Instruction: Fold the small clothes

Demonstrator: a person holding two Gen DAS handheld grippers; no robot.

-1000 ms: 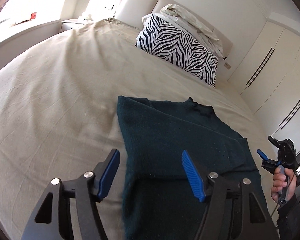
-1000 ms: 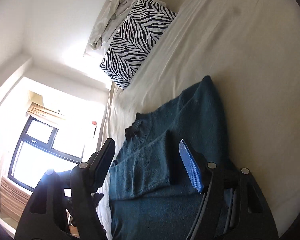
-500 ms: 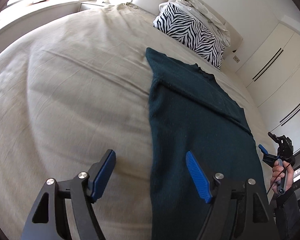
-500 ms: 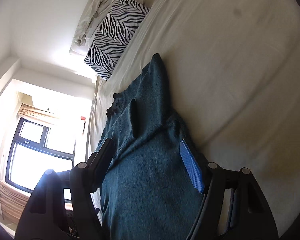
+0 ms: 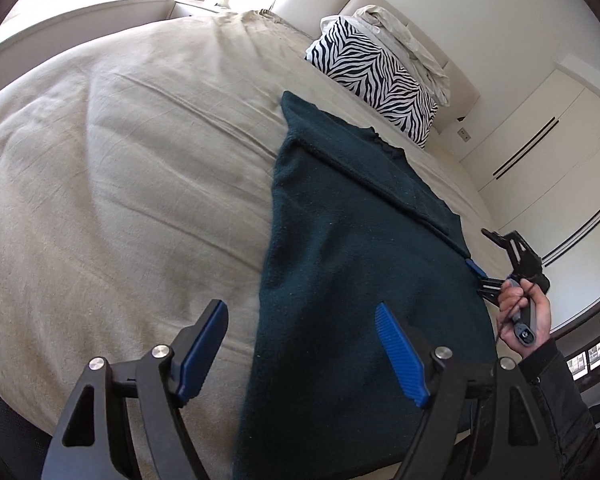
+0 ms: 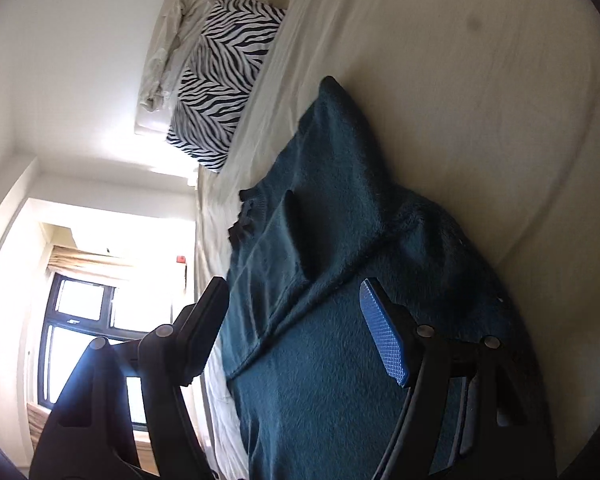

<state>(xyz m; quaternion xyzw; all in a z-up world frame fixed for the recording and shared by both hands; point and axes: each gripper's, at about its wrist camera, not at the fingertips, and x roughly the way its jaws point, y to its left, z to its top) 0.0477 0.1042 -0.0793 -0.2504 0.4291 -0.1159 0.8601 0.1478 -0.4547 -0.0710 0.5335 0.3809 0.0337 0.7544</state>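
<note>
A dark teal knit sweater (image 5: 352,264) lies flat on the beige bed (image 5: 112,184), sleeves folded in across its body, neck toward the pillows. My left gripper (image 5: 300,344) is open and empty, above the sweater's near left edge. My right gripper (image 6: 296,328) is open and empty over the sweater (image 6: 340,280) near its folded sleeve. In the left wrist view the right gripper (image 5: 496,260) sits at the sweater's right edge, held by a hand.
A zebra-striped pillow (image 5: 372,76) with a crumpled white cloth (image 5: 404,44) on it lies at the headboard. White wardrobe doors (image 5: 540,160) stand to the right. A bright window (image 6: 100,312) is beyond the bed's far side.
Both grippers have pulled back toward the sweater's lower end, so more of it and the bed shows. The right gripper came closer to the sweater's right edge. Both stay open.
</note>
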